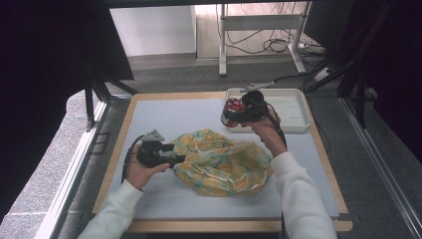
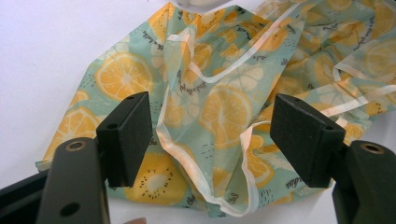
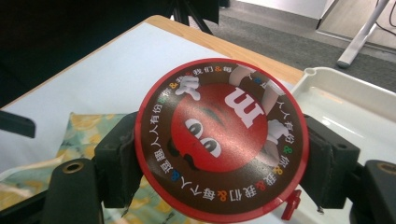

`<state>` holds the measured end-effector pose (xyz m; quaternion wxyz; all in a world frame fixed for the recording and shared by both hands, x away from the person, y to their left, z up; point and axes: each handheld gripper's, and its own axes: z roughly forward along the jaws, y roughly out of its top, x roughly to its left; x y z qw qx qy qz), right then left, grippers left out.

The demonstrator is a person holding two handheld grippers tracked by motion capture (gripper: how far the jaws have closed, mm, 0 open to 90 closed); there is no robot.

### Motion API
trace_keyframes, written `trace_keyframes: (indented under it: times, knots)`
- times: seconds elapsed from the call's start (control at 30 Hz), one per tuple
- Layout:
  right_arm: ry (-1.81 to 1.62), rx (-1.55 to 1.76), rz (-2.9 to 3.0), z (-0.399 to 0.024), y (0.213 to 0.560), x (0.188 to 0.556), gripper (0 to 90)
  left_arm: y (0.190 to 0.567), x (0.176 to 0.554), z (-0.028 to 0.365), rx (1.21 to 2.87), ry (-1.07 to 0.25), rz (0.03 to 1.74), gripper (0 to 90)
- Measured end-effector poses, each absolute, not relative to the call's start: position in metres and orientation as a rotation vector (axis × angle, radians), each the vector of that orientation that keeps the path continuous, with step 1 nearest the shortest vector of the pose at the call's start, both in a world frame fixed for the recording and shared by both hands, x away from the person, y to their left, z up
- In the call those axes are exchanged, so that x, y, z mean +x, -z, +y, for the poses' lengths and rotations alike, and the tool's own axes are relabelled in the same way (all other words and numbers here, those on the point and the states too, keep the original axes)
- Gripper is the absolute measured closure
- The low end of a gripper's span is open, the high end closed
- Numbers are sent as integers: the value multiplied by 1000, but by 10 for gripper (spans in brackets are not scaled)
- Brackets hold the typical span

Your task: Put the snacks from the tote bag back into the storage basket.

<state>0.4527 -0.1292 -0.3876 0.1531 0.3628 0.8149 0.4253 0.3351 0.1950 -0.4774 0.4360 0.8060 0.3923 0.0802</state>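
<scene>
Red and brown, the round candy tin (image 3: 222, 140) sits clamped across its sides between the jaws of our right tongs (image 1: 238, 112), held clear of the table (image 1: 164, 117) just in front of the white tray (image 1: 291, 107) and above the far edge of the bag. Our left tongs (image 2: 212, 135) stand with jaws wide apart, nothing between them, levelled at the near-left side of the citrus-print drawstring bag (image 1: 221, 162), whose loose mouth and pale cord lie directly ahead of the jaws in the left gripper view. We judge the work in hand to be loading the tin into the bag. Done so far, as things lie: the tin is off the tray and firmly gripped. Outstanding: the bag mouth is not yet gripped or held open, the tin is not yet over the opening, and nothing has gone inside as far as we can see; the bag lies slack and crumpled beneath and between both tongs. Count: one tin, one bag, one tray, which looks bare, and two tongs. We see no second item awaiting packing on the table.
</scene>
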Motion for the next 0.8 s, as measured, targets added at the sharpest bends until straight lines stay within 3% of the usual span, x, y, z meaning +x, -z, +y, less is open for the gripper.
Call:
trace_keyframes:
  times: [0.8]
  knots:
    - [-1082, 1147, 2321, -133, 413, 506, 258, 479, 336, 197, 2007, -196, 980, 301]
